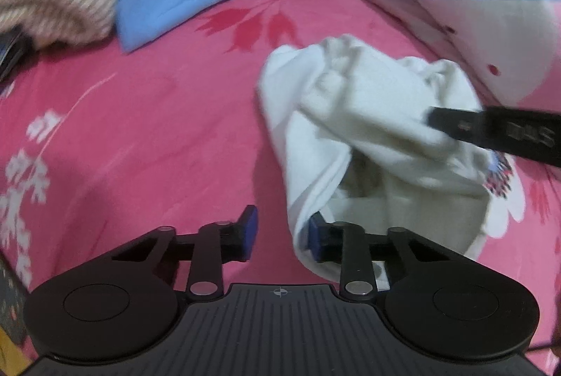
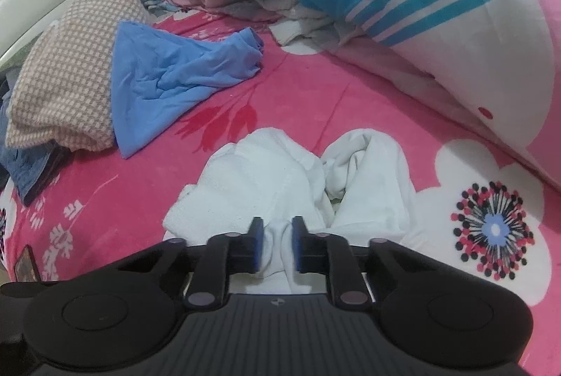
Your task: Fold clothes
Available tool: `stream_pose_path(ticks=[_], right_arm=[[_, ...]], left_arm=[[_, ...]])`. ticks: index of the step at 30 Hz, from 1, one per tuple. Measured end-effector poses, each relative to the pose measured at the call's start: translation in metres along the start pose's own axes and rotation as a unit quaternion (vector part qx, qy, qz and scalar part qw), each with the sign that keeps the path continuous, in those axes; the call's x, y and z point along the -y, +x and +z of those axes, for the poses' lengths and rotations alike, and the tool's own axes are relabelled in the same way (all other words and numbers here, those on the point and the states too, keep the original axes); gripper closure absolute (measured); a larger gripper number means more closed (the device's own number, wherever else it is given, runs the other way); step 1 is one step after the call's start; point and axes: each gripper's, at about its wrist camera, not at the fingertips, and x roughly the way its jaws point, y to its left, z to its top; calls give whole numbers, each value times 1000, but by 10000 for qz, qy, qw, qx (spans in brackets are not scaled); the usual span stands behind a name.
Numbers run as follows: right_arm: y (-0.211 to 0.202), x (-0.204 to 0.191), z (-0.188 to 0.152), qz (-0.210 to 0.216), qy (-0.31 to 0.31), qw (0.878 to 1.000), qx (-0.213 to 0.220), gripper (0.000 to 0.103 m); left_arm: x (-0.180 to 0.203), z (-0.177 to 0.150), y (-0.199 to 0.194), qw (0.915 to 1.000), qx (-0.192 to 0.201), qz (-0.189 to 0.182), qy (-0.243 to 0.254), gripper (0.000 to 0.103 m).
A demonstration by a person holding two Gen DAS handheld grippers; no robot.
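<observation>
- White garment (image 2: 280, 179) lies crumpled mid-bed on the pink sheet (image 2: 350, 95); it looks light, limp and prone to slump, so hems or corners seem the best holds
- Right gripper (image 2: 277, 244) is clamped on a bunched fold; left gripper (image 1: 280, 234) stands unclenched, one pad touching the cloth's edge
- Nearby: blue cloth (image 2: 175, 74), checked blanket (image 2: 70, 67)
- Lettering on the right gripper's arm in the left view is too blurred to read

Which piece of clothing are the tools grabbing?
The crumpled white garment in the middle of the pink bedsheet. The blue cloth and the checked one lie farther back, untouched.
</observation>
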Motion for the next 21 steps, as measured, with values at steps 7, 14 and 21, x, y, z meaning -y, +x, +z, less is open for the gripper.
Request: stream_pose_path(ticks=[7, 14, 21], right_arm=[[-17, -4, -12, -269, -95, 9994, -182, 93], [-29, -8, -28, -652, 196, 9947, -765, 95], [-40, -25, -45, -1075, 389, 9867, -1155, 95]], left_arm=[[-17, -1, 11, 9993, -222, -1, -309, 84], [-36, 11, 25, 9981, -551, -169, -196, 84], [-53, 16, 30, 9966, -765, -319, 12, 83]])
